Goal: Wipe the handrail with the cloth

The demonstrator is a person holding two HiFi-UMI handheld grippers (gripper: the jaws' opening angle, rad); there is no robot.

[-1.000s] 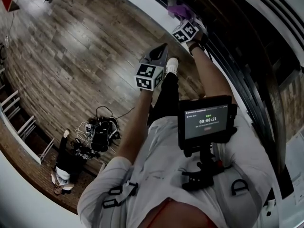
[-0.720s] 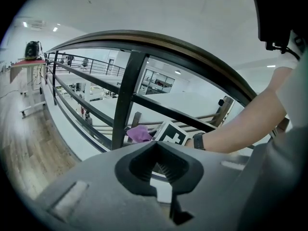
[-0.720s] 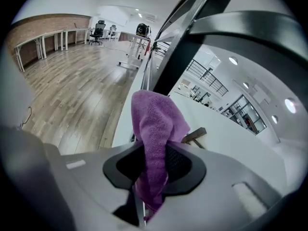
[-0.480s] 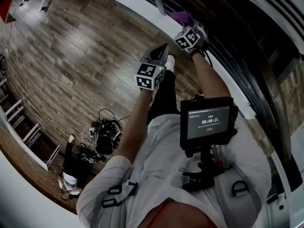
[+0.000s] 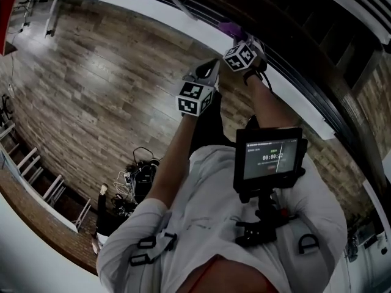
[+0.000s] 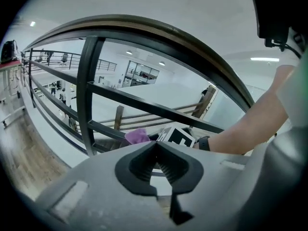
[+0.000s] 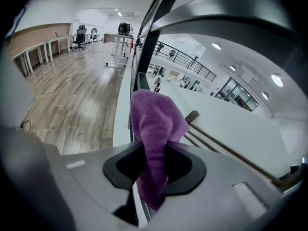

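Right gripper view: the purple cloth (image 7: 156, 124) is seen clamped between the jaws of the right gripper (image 7: 154, 165). Its bunched end stands up past the tips at mid-frame, and a short tail hangs below them. The dark handrail (image 7: 231, 18) is arched across the upper right, above the cloth; whether the two touch cannot be told. A black upright post (image 7: 143, 66) is set just behind the cloth. The left gripper (image 6: 159, 165) is held with its jaws closed together on nothing, lower in the head view and apart from the railing. Open wooden floor (image 5: 91, 84) is spread across the left of that view.
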